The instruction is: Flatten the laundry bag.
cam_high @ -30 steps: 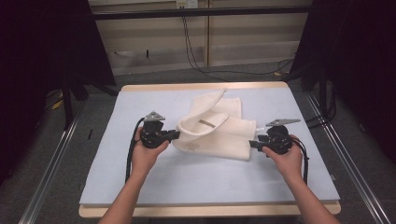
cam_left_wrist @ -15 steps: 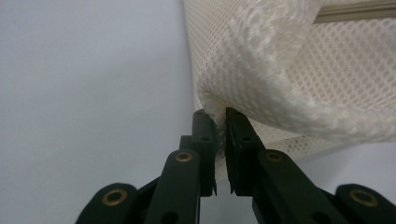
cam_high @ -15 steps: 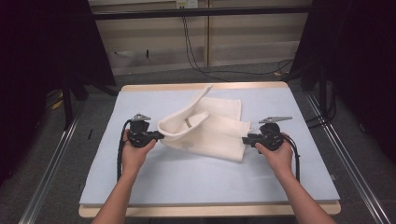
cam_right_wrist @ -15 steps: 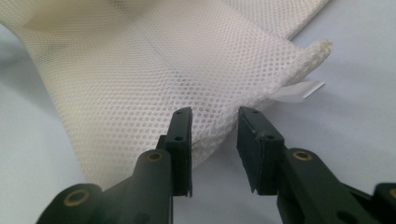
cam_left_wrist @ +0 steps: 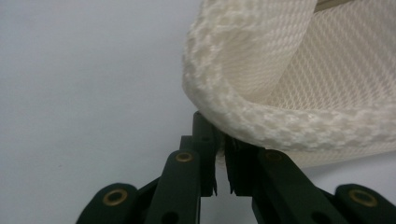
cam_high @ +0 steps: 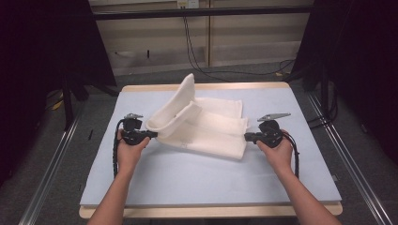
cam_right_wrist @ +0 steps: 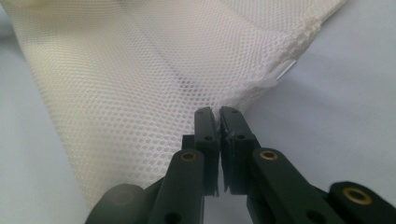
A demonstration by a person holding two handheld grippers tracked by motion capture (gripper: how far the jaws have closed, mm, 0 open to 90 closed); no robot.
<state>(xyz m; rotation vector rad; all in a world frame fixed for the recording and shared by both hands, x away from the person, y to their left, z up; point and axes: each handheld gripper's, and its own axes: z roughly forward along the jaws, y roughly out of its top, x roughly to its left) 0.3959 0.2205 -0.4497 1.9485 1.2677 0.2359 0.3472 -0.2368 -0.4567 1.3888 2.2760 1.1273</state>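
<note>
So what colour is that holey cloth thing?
Creamy white mesh cloth, dotted with tiny holes; the right gripper view shows it best.

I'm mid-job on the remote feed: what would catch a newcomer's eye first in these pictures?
The white mesh cloth, bunched in the middle of the pale blue table, with one thick rolled hem rearing up at its left. The left gripper is shut on that hem, and the right gripper, whose fingers have just been closing, pinches the cloth's right corner.
</note>
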